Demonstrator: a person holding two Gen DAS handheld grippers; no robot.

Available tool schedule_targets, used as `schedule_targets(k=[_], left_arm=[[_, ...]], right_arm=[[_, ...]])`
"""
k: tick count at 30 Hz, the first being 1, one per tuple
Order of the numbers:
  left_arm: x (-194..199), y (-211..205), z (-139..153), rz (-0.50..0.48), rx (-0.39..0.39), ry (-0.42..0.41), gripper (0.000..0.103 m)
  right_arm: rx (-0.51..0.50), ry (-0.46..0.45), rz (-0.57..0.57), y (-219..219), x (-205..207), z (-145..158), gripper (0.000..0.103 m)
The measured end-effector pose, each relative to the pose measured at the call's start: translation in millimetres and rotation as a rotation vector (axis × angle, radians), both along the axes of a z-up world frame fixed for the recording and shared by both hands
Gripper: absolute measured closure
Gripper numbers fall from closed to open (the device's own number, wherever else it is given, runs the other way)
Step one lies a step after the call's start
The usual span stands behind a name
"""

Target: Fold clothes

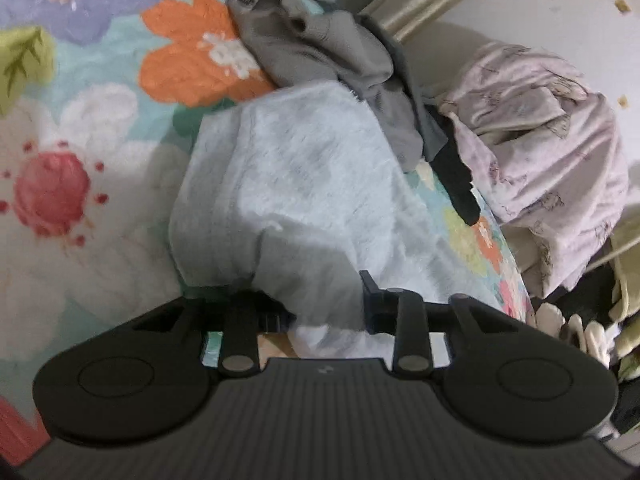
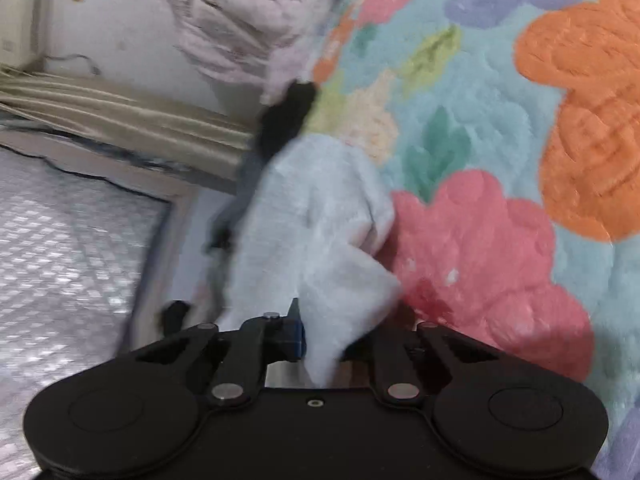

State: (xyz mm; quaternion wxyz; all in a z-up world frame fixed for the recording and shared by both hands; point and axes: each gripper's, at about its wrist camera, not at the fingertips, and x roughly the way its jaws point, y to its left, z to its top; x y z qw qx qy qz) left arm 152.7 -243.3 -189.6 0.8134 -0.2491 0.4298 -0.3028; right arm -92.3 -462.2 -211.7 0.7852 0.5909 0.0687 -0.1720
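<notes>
Two grippers, each clamped on one pale blue garment (image 1: 304,184): left gripper (image 1: 320,312) and right gripper (image 2: 324,340) pinching separate edges, apparently to spread it over the floral bed cover (image 1: 80,120). Beyond, at the bed's edge, one grey garment (image 1: 320,48), one black piece (image 1: 456,176), one pink bundle (image 1: 552,152), presumably awaiting folding.

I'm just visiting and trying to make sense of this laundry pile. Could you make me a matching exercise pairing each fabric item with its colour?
Things:
1. garment held in the left hand-held gripper
2. crumpled garment lying beyond it
3. bundled cloth at the bed's edge
4. blanket underneath

Colours:
A. pale pink with faint print
B. grey
C. multicoloured flowers on teal
D. pale blue-white

Pairs: 1-D, 2-B, 3-A, 4-C
</notes>
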Motion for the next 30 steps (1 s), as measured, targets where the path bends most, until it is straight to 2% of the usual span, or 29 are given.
schedule_targets(k=[3,5,7,9,11,14,16,18,22,26,29,30], left_arm=[[-27.9,-4.6,26.5,-0.058,0.119,-0.202,0.076],[-49.2,-0.8,44.0,-0.059,0.126,-0.272,0.077],[-72.1,6.9,58.2,-0.038,0.099,-0.319,0.077],[-98.5,15.2,64.5,-0.027,0.099,-0.325,0.077],[-120.2,25.3,59.5,-0.058,0.114,-0.281,0.077],[-144.0,28.7,33.5,-0.144,0.228,-0.201,0.074],[-155.7,35.4,27.9,-0.163,0.257,-0.179,0.073],[-160.3,39.5,38.8,-0.173,0.253,-0.2,0.073],[-163.2,41.4,81.1,-0.287,0.31,-0.324,0.073],[-168.4,55.3,117.1,-0.272,0.286,-0.377,0.072],[-176.2,58.3,132.6,-0.24,0.261,-0.421,0.068],[-176.2,52.5,132.1,-0.265,0.251,-0.42,0.068]], right_arm=[[-0.052,-0.02,0.048,-0.5,-12.5,15.1,0.089],[-0.103,-0.004,0.075,1.4,-22.1,31.3,0.09],[-0.148,0.023,0.097,4.3,-34.9,46.2,0.09],[-0.15,0.045,0.102,6.4,-45.0,45.5,0.09],[-0.152,0.066,0.107,8.4,-55.1,44.9,0.09],[-0.155,0.099,0.114,11.5,-70.3,44.0,0.09],[-0.157,0.12,0.119,13.6,-80.4,43.3,0.09],[-0.159,0.142,0.124,15.7,-90.5,42.7,0.09],[-0.162,0.185,0.134,19.8,-110.7,41.4,0.089],[-0.181,0.213,0.146,23.0,-123.5,42.7,0.089],[-0.17,0.207,0.156,22.9,-123.3,40.4,0.087],[-0.168,0.21,0.162,24.3,-123.9,38.7,0.087]])
